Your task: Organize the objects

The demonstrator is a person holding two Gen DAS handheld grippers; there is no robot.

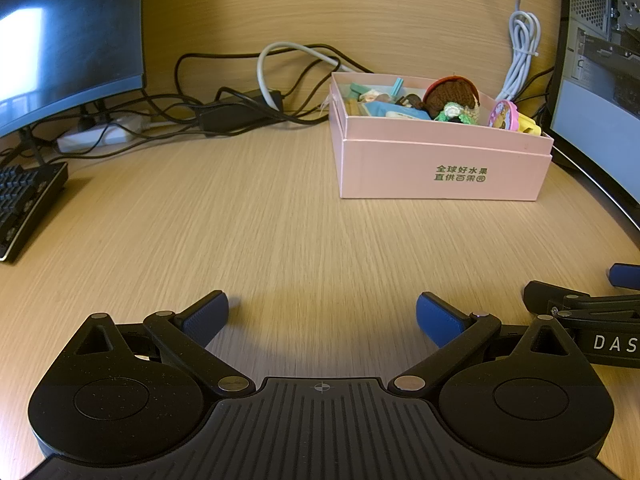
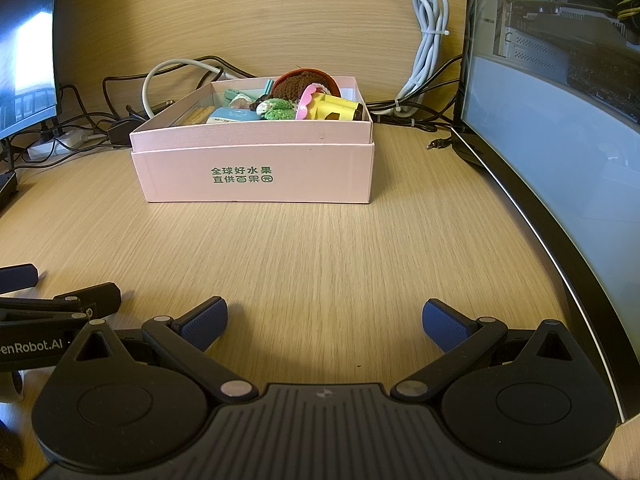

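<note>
A pink cardboard box (image 1: pixel 440 170) (image 2: pixel 256 172) with green print stands on the wooden desk (image 1: pixel 260 220), filled with small items. Among them are a brown crocheted toy (image 1: pixel 452 96) (image 2: pixel 298 82), a yellow and pink plastic toy (image 1: pixel 516 118) (image 2: pixel 332 108), a light blue case (image 2: pixel 234 115) and teal pieces. My left gripper (image 1: pixel 322 316) hovers low over bare desk, well short of the box, open with nothing between its blue pads. My right gripper (image 2: pixel 324 322) is likewise open and empty, facing the box front. Each gripper shows at the edge of the other's view.
A monitor (image 1: pixel 68 32) and a black keyboard (image 1: pixel 24 204) occupy the left side. A second curved monitor (image 2: pixel 560 152) runs along the right. Black and white cables (image 1: pixel 248 92), a power strip (image 1: pixel 100 134) and a bundled white cord (image 2: pixel 428 40) lie behind the box against the wooden back panel.
</note>
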